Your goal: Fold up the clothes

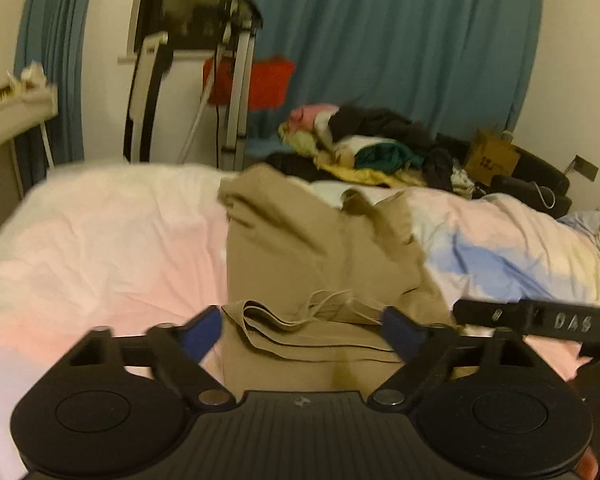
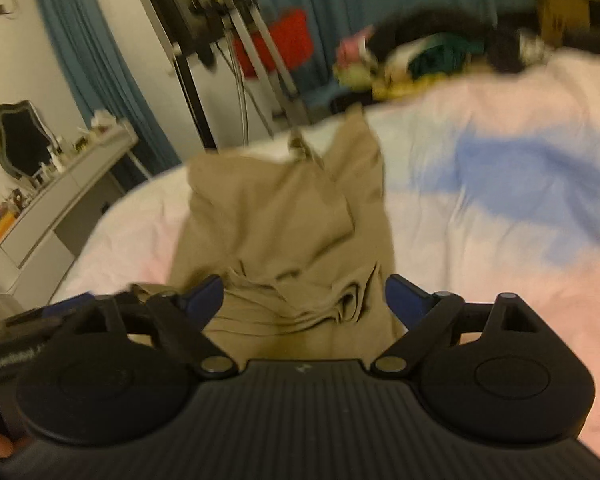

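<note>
Left claw (image 1: 302,326): I hold it wide, blue pads apart, nothing between them. It hangs over the near end of the trousers.
Right claw (image 2: 304,294): I hold it wide too, and it grips nothing. It points at the bunched near edge; its body shows at the right edge of the left view.
Trousers (image 1: 300,248): tan, lying lengthwise on the bed, near end under my claws, far end toward the pile. The near edge is bunched in layered folds with a loose drawstring on top. The far part lies rumpled, one flap turned up on the right.
Bed (image 1: 100,240): pink, white and blue sheet, creased, under the whole garment. The right view is blurred, so fine creases there cannot be read.
Pile (image 1: 372,148): mixed unfolded clothes at the far right of the bed, well apart from the trousers.
Far room: blue curtain (image 1: 400,40) behind the pile, a metal stand to its left.
Step in hand: I judge this as the approach to grasp the near edge, one claw at each side; no fold looks finished yet.
Next move: lower both claws onto the near corners, pinch through all layers, then carry the edge far to lay it over the far end. Keep the drawstring out of the pinch.
</note>
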The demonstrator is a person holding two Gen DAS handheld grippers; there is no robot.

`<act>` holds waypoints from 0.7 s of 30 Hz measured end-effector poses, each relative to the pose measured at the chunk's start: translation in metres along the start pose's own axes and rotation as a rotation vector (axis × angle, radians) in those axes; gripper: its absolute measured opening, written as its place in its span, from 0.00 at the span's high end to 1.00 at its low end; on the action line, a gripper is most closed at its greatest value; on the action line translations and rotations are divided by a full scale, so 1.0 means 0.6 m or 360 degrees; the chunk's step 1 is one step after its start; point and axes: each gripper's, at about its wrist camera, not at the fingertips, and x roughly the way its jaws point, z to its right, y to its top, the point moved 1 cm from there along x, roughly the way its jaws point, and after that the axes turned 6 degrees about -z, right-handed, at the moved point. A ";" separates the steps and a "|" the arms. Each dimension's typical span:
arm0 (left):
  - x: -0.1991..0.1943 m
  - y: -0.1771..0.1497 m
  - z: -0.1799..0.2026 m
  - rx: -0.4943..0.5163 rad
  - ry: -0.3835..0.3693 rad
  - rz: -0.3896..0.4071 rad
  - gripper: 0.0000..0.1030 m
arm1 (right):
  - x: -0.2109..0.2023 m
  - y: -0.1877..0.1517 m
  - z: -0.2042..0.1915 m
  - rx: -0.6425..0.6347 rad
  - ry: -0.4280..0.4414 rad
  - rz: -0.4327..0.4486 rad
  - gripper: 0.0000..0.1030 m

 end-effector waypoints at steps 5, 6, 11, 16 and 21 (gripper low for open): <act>-0.075 -0.019 0.023 0.0022 -0.0048 0.0071 0.00 | -0.112 -0.011 -0.017 -0.0077 -0.0051 0.0258 0.13; -0.082 -0.022 0.027 0.0031 -0.0049 0.0075 0.00 | -0.126 -0.014 -0.018 -0.0082 -0.0051 0.0288 0.13; -0.099 -0.045 0.033 0.0021 -0.0050 0.0028 0.00 | -0.158 -0.033 -0.018 -0.0062 -0.0073 0.0349 0.13; -0.089 -0.087 0.017 -0.0113 -0.0174 -0.0176 0.02 | -0.161 -0.047 -0.025 -0.0121 -0.0077 0.0355 0.14; -0.079 -0.109 0.004 -0.0230 -0.0233 -0.0302 0.03 | -0.146 -0.044 -0.041 -0.0210 -0.0137 0.0344 0.75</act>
